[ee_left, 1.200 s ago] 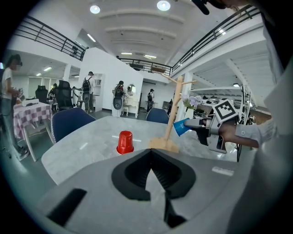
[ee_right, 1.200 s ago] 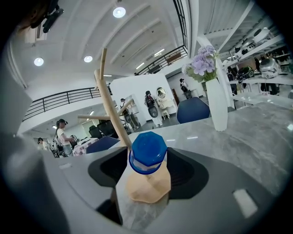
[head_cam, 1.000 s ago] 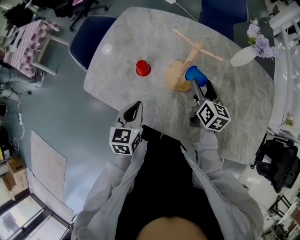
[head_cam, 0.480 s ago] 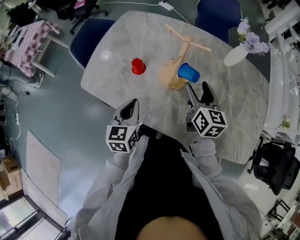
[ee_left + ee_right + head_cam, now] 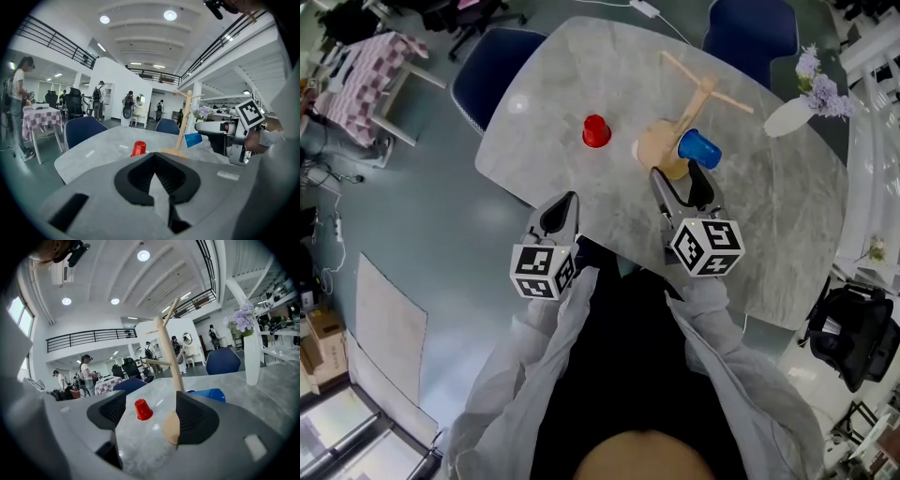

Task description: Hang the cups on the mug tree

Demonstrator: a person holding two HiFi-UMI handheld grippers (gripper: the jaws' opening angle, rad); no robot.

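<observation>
A wooden mug tree (image 5: 692, 111) stands on the grey marble table (image 5: 572, 66). A blue cup (image 5: 699, 148) lies on its side low against the tree's pole, just above the base; the peg under it is hidden. A red cup (image 5: 596, 130) stands upside down to the tree's left. My right gripper (image 5: 675, 172) is open and empty, a short way in front of the blue cup. In the right gripper view the red cup (image 5: 143, 409) and the tree's pole (image 5: 169, 357) show between its jaws. My left gripper (image 5: 567, 200) is shut and empty near the table's front edge.
A white vase of purple flowers (image 5: 795, 108) stands at the table's right side. Blue chairs (image 5: 492, 75) are pushed in at the far left and far side. The table's front edge runs just ahead of my grippers. Several people stand far off in the hall.
My right gripper has drawn back from the blue cup toward me, and the cup stays at the tree. The left gripper has shifted only slightly.
</observation>
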